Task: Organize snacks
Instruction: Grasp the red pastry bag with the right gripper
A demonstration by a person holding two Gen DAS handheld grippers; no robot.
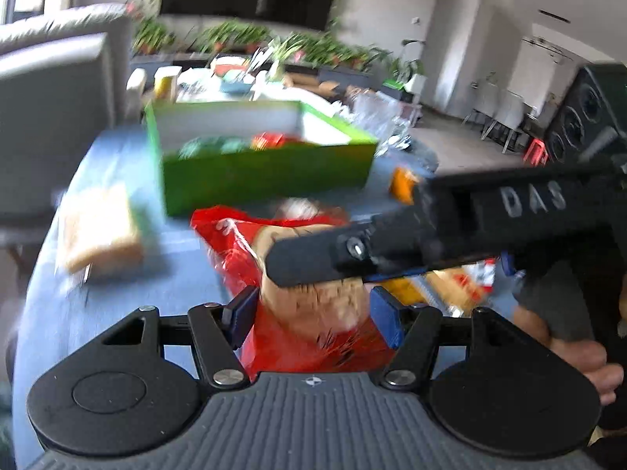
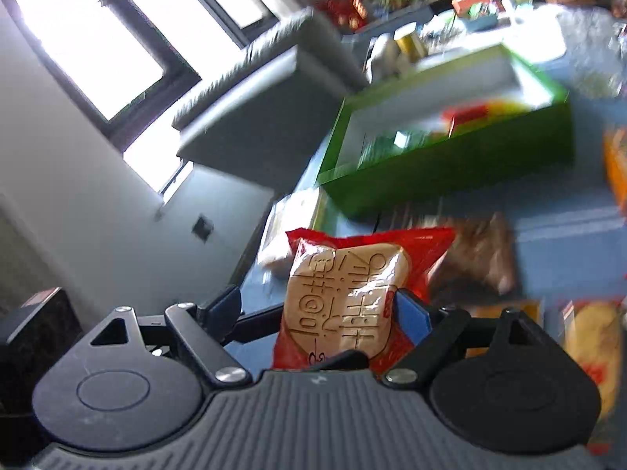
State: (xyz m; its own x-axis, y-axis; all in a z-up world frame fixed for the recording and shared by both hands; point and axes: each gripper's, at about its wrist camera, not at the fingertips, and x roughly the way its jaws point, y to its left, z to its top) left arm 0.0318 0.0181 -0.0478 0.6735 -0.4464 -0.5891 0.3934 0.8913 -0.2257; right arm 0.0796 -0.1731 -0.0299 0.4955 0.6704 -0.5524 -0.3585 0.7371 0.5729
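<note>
**Red snack packet held between both grippers in front of the green box**

The left gripper point(image 1: 311, 315) has its two blue pads point(image 1: 386, 319) on each side of a red snack packet point(image 1: 313, 337), and both pads touch the packet, so it is clamped on it. In the right wrist view the right gripper point(image 2: 319, 313) holds the same kind of red snack packet point(image 2: 345, 297) with a pale biscuit inside. The right pad point(image 2: 411, 319) presses on the packet edge, but the left pad stands a little apart from it, so I cannot tell if this claw is really clamped. In the left view the black body of the right gripper point(image 1: 450, 227) crosses over the packet from the right.

The packet is above the near part of the blue table point(image 1: 117, 149). Behind it, farther on the table, stands the open green box point(image 1: 266, 180) with some green and red packets inside; its near wall is close to the packet's top edge. To the left of the box lies a pale packet point(image 1: 98, 231) near the table's left edge. To the right lie an orange packet point(image 1: 401, 184) and more snacks point(image 1: 454, 286), so the right side is crowded. A grey sofa point(image 2: 250, 90) stands beyond the left edge of the table.
</note>
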